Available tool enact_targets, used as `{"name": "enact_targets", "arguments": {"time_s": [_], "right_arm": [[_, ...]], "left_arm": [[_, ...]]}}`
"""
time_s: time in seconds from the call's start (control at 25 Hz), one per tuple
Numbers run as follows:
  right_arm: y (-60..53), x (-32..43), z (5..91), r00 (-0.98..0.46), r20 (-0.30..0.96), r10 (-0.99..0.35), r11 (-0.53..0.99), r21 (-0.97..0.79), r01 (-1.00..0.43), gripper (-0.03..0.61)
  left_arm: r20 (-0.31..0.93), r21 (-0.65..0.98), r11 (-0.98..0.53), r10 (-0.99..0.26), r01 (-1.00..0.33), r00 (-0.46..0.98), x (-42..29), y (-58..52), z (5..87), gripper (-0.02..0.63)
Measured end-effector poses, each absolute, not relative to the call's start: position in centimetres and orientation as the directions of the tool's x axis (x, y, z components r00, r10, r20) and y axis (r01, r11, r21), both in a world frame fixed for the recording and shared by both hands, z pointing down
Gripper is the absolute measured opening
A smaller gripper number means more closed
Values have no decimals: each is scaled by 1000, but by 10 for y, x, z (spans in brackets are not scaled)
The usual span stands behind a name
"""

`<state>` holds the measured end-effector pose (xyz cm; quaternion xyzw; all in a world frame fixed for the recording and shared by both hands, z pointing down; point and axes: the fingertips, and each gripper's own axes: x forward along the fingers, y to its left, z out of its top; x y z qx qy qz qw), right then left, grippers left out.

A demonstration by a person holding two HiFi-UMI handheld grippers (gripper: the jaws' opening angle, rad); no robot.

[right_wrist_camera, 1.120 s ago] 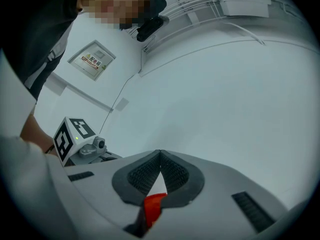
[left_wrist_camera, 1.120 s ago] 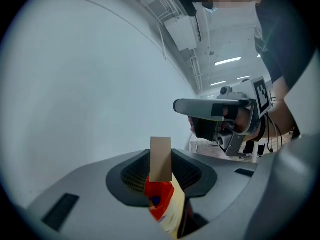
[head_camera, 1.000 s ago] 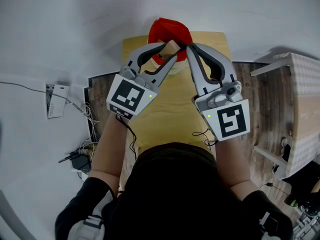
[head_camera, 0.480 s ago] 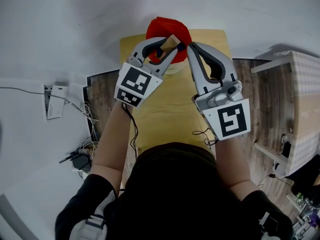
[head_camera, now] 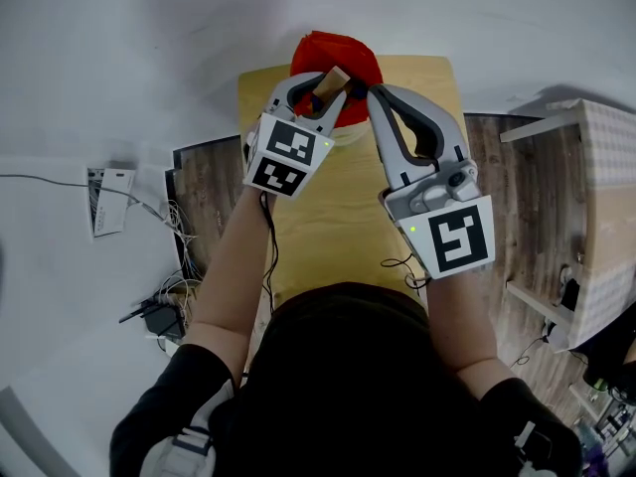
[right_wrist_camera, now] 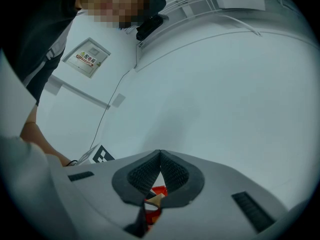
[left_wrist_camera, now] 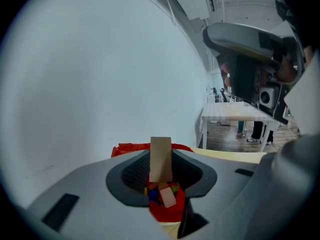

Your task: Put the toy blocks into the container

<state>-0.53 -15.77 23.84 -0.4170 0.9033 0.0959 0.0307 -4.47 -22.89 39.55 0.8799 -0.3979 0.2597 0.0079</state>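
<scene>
A red container stands at the far end of the wooden table. My left gripper is shut on a tan wooden block and hangs over the container's near rim, tilted downward. In the left gripper view the tan block stands upright between the pads, and below it the red container holds several coloured blocks. My right gripper sits beside the left one, at the container's right edge. Its jaws meet at the tips with nothing between them.
The table is narrow, with a white wall right behind the container. Cables and a power strip lie on the floor at the left. A white table stands at the right, also visible in the left gripper view.
My left gripper has moved forward and down toward the red container with the tan block still in it. The right gripper has stayed in place.
</scene>
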Motion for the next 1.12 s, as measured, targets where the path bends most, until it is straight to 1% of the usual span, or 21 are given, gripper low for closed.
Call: {"name": "enact_targets", "arguments": {"time_s": [0.24,0.32,0.4,0.8,0.84,0.88,0.92,1.12], "right_arm": [[-158,-5,239,-647,-134,-751,631,146,-762,25],[-157,-5,239,-648,-133,-750,631,146,-762,25],[-157,-6,240,-649,-129,-750,632,147,-761,25],[-155,-9,239,-650,-130,-749,633,148,-760,25],[-154,-9,238,-649,-131,-749,633,149,-760,25],[-154,-9,238,-649,-132,-749,632,150,-760,25],[-153,-9,237,-649,-133,-749,632,151,-760,25],[-147,-12,232,-653,-143,-744,634,158,-757,25]], "left_arm": [[507,-226,-700,-678,-677,532,-43,-226,410,149],[518,-214,-698,-674,-684,526,-44,-225,412,232],[520,-213,-691,-679,-691,518,-47,-227,413,253],[516,-230,-697,-680,-680,522,-49,-223,409,253],[505,-241,-694,-686,-678,523,-48,-222,406,244],[492,-250,-693,-693,-676,527,-48,-220,402,211],[479,-256,-692,-698,-675,533,-48,-218,399,193],[410,-270,-667,-732,-695,543,-52,-207,377,119]]}}
